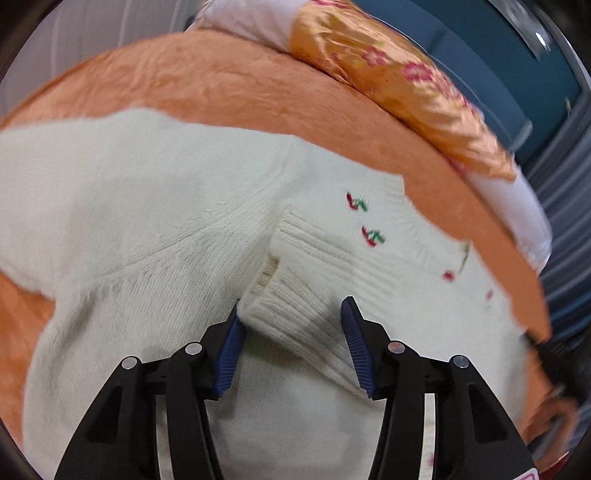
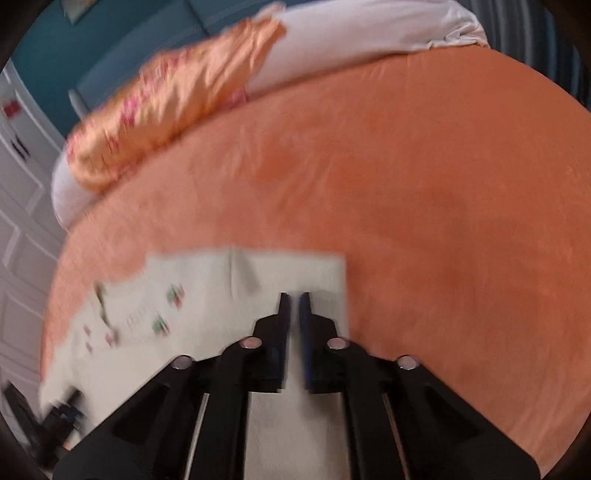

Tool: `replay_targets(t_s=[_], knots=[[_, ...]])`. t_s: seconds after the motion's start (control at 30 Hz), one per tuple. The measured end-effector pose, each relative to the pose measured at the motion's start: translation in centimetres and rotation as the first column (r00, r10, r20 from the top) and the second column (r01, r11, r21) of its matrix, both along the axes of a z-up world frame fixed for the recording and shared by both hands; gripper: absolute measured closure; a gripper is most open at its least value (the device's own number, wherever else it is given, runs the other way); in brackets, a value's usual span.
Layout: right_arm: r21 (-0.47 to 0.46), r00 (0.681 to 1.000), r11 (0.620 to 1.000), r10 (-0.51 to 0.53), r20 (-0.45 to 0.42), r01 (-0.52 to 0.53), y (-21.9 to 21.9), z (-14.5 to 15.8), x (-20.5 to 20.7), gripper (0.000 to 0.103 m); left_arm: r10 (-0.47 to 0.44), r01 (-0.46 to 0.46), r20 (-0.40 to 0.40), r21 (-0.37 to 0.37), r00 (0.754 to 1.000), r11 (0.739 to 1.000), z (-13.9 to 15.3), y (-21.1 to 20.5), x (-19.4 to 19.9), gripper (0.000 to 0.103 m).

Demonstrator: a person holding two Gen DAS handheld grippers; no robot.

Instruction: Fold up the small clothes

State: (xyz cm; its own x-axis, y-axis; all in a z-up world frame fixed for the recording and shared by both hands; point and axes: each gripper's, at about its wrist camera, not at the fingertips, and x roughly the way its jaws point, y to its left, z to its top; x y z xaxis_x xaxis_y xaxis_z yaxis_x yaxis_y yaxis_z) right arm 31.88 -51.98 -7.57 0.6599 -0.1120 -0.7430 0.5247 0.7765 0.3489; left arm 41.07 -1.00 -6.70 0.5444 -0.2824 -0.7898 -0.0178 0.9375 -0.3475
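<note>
Because the small cream sweater (image 1: 155, 206) lies spread flat on the orange bedspread (image 1: 229, 88), the whole garment is within reach for folding, and one sleeve is already turned in across the body. Its ribbed cuff (image 1: 295, 314) rests on the chest knit just below the little embroidered cherries (image 1: 356, 202), which suggests the sleeve was laid there on purpose to narrow the shape.

Around that cuff stands the left gripper (image 1: 295, 328), its blue pads (image 1: 352, 332) parted on either side of the ribbing: one pad just brushes the edge of the knit, the other stands clear, so nothing is pinched. I read it as a let-go, the cuff left to lie where the fold wants it.

From the other wrist the sweater (image 2: 207, 295) shows as a pale rectangle with a straight far edge. Over its right-hand part sits the right gripper (image 2: 294, 299), fingers clenched almost together with only a sliver of cream showing between them. Whether a thin layer of knit is caught there I cannot tell, as the view is smeared; it looks more like closed, empty fingers placed near the side edge, perhaps to press or smooth it.

Further out, a flowered orange pillow (image 1: 402, 81) lies at the head of the bed, well apart from the work, with white bedding (image 2: 362, 33) beyond it, and a teal wall (image 1: 517, 70) behind. My judgement is that the fold is partway done, with the other side and the hem yet to be brought in.
</note>
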Motion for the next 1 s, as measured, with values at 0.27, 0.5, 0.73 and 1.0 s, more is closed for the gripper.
replay_targets(t_s=[0.27,0.5,0.73,1.0], knots=[[-0.029,0.997,0.999,0.024,0.068,-0.022,2.0,1.8,-3.5,0.102,-0.013,0.004,0.116,0.083,0.993,0.997,-0.6,-0.7,-1.4,0.052],[0.049,0.986,0.986,0.159,0.041,-0.161,9.5,-0.8,-11.4,0.086,-0.017,0.003,0.121,0.111,0.993,0.994,-0.4,-1.1,-1.5,0.052],[0.313,0.989,0.947,0.025,0.146,-0.07,6.4,-3.5,-12.3,0.048,-0.022,0.008,0.095,0.15,0.995,0.989,0.3,-1.6,-1.6,0.052],[0.237,0.969,0.946,-0.241,0.062,0.22,0.0,-4.6,-14.2,0.103,-0.041,0.024,0.11,0.155,0.993,0.988,0.0,-1.5,-2.7,0.05]])
